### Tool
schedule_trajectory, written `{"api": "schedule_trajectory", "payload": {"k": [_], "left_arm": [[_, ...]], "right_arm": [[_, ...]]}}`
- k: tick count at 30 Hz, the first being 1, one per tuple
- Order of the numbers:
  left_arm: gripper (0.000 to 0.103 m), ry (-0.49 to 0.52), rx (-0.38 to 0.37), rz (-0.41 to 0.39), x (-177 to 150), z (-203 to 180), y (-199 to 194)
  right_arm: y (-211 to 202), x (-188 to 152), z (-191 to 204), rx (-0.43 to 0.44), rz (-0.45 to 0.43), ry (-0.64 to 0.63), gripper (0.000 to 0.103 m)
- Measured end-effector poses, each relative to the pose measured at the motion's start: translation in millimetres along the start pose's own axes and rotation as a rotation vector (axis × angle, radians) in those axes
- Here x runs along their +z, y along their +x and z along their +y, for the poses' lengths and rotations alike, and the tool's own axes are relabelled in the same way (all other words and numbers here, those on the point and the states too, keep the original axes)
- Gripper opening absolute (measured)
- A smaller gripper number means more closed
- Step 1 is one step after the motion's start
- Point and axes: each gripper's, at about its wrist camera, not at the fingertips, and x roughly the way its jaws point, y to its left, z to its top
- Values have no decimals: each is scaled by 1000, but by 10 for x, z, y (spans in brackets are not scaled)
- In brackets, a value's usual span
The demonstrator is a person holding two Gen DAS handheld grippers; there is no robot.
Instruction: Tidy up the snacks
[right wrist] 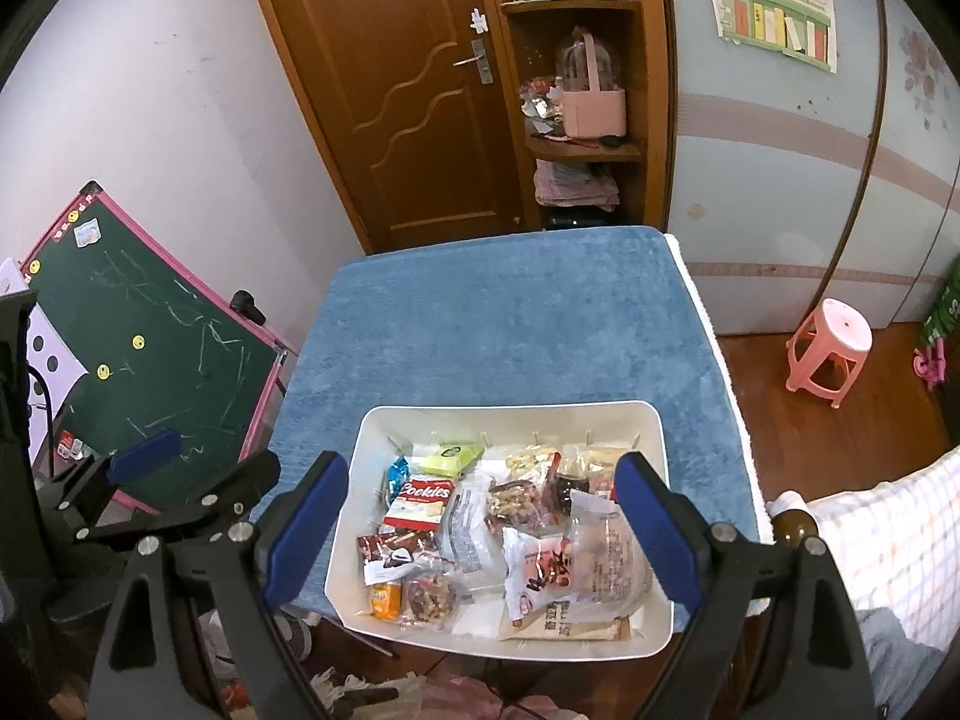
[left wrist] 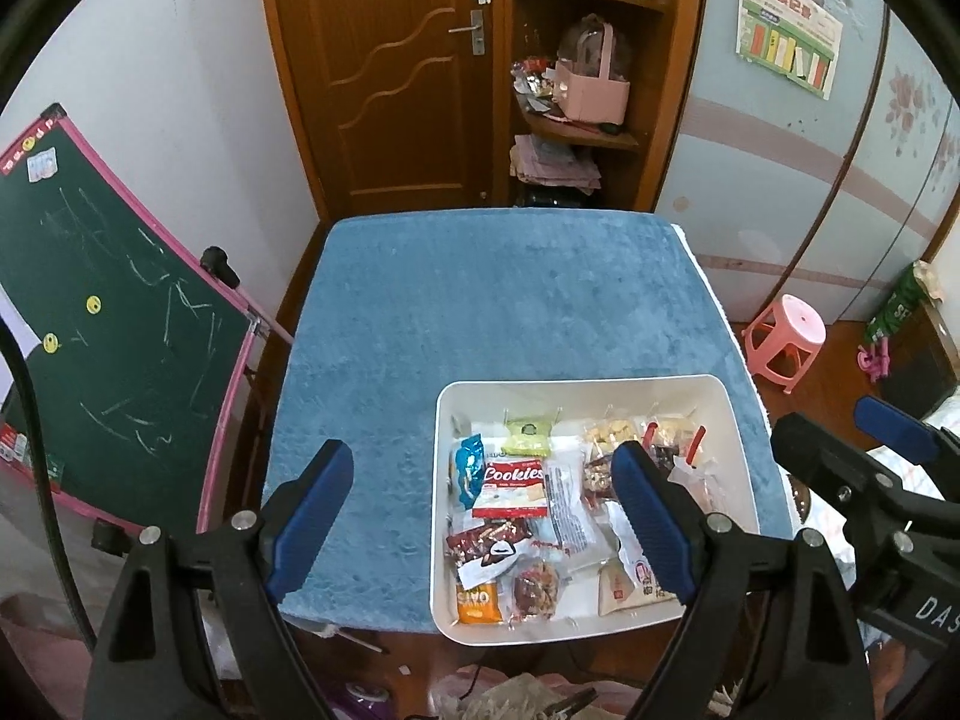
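A white plastic bin [left wrist: 582, 385] [right wrist: 510, 411] sits at the near right of a table covered with blue cloth [left wrist: 480, 300] [right wrist: 510, 312]. It holds several snack packets, among them a red Cookies pack [left wrist: 515, 483] [right wrist: 425, 495], a green packet [left wrist: 528, 435] and clear bags of nuts [right wrist: 522, 501]. My left gripper [left wrist: 480, 516] hovers open above the bin's left edge, nothing between its blue pads. My right gripper [right wrist: 480, 525] hangs open over the bin, also empty. Each gripper shows in the other's view: the right gripper [left wrist: 852, 438] and the left gripper [right wrist: 198, 462].
A green chalkboard easel [left wrist: 108, 324] [right wrist: 162, 348] stands left of the table. A pink stool [left wrist: 786, 339] [right wrist: 831, 348] stands on the floor to the right. Behind the table are a wooden door [left wrist: 390, 72], a corner shelf with a pink basket [left wrist: 591, 90] and a wardrobe.
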Motion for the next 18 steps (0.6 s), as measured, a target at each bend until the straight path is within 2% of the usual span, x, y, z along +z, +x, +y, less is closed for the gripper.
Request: {"api": "schedule_trajectory", "payload": {"k": [18], "left_arm": [[87,-7,-3,8,-21,71,21]], "right_arm": [[50,-33,34,0,20,17,91]]}}
